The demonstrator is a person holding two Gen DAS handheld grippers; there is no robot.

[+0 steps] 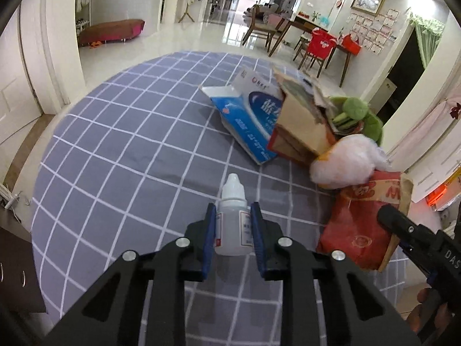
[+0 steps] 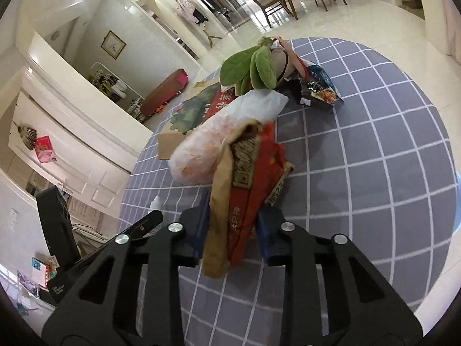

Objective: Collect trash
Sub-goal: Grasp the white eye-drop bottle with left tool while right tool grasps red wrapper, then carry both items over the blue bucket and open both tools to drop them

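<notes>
Smooth translucent plastic dropper bottle (image 1: 232, 222), crumpled red-and-tan paper bag (image 2: 245, 190), matt checked cloth (image 1: 115, 150).

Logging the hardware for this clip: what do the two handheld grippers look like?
Both the left gripper and right gripper are matte black linkage frames with triangular cutouts, silver round pivot pins and blue ribbed finger pads. White lettering marks the right one's side.
</notes>
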